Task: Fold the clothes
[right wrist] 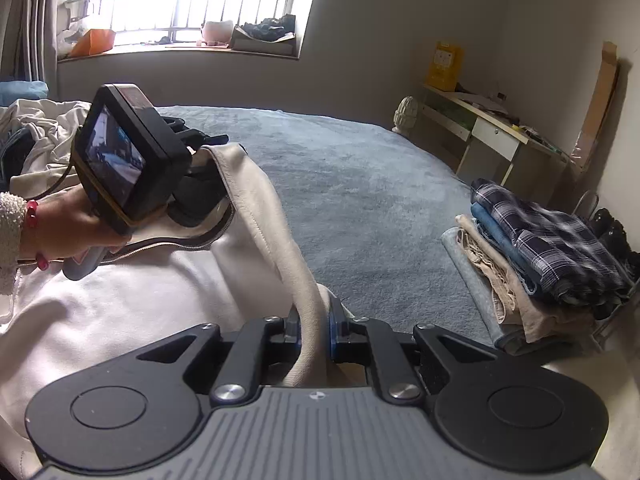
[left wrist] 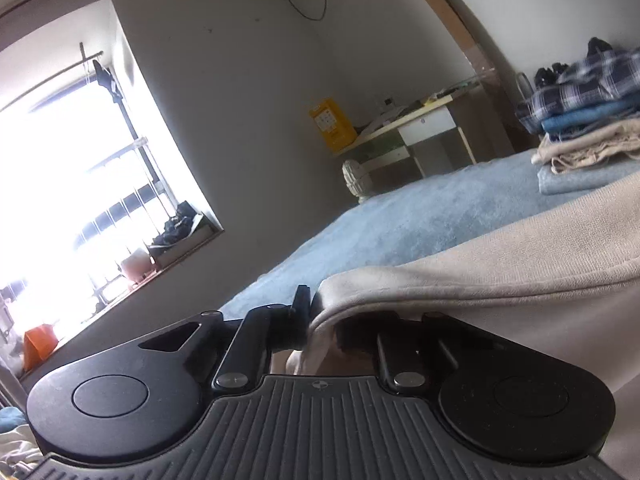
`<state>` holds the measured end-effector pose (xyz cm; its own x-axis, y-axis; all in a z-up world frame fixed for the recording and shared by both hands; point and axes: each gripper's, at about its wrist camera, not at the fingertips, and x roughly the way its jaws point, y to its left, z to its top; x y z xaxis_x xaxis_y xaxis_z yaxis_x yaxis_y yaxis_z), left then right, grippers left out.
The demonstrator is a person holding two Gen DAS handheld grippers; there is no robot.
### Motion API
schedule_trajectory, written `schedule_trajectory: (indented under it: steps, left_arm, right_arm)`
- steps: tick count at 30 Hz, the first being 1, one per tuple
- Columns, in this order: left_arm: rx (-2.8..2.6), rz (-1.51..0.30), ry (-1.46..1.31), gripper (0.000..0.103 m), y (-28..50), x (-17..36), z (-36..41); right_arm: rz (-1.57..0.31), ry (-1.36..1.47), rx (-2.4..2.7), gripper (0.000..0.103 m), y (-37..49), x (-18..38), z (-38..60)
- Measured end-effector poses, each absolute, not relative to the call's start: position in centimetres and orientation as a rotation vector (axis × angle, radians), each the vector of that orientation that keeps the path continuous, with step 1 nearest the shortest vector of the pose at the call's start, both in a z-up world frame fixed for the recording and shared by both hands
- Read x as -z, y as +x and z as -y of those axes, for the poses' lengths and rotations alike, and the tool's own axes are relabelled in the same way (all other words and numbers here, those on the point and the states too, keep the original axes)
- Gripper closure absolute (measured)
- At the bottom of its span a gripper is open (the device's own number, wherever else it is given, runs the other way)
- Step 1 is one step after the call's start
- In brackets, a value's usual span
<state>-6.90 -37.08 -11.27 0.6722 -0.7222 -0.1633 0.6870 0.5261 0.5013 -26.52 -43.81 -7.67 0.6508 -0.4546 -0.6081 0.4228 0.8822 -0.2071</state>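
Note:
A cream zip-up garment [right wrist: 140,300] lies on the blue-grey bed cover [right wrist: 360,184], with one edge lifted between both grippers. My right gripper [right wrist: 313,322] is shut on a rolled band of that edge, which rises from its jaws toward the left gripper [right wrist: 202,142]. A hand [right wrist: 60,232] with a pink bracelet holds that left gripper. In the left wrist view the left gripper [left wrist: 311,308] is shut on a fold of the cream garment [left wrist: 500,272]. The cloth drapes over its right finger and hides it.
A stack of folded clothes [right wrist: 540,256] topped by a plaid shirt sits at the bed's right edge, also seen as the stack [left wrist: 588,120]. Unfolded clothes [right wrist: 44,136] are heaped at the left. A desk [right wrist: 480,128] and yellow box [right wrist: 444,66] stand by the far wall.

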Motion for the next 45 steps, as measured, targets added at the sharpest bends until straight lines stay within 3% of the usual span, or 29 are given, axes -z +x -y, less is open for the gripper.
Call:
schedule_trajectory:
  steps: [6, 9, 15, 20, 24, 26, 31, 45]
  left_arm:
    - [0.789, 0.193, 0.441, 0.096, -9.3, 6.4, 30.3]
    - [0.74, 0.255, 0.373, 0.095, -11.3, 4.0, 26.4]
    - [0.671, 0.285, 0.294, 0.095, -12.9, 1.3, 22.0]
    - [0.626, 0.235, 0.247, 0.095, -11.6, 0.8, 19.8]
    - [0.568, 0.203, 0.183, 0.095, -10.1, -0.2, 17.7]
    - [0.563, 0.195, 0.168, 0.095, -9.9, -0.8, 16.5]
    - [0.558, 0.212, 0.169, 0.095, -10.7, -1.5, 15.3]
    - [0.465, 0.404, 0.13, 0.095, -13.8, -8.8, 11.9]
  right_arm:
    - [-0.711, -0.131, 0.558, 0.091, -26.8, 8.4, 42.6]
    - [-0.728, -0.219, 0.564, 0.081, -26.2, 10.0, 41.5]
    - [-0.733, -0.369, 0.533, 0.076, -24.5, 11.9, 37.9]
    - [-0.757, -0.444, 0.542, 0.059, -24.1, 12.0, 35.9]
    - [-0.796, -0.363, 0.603, 0.065, -25.0, 11.7, 36.1]
    - [-0.787, -0.261, 0.629, 0.077, -25.8, 11.0, 37.0]
    - [-0.718, -0.086, 0.667, 0.092, -27.3, 8.6, 38.3]
    - [-0.255, -0.071, 0.705, 0.094, -32.7, -7.3, 38.2]
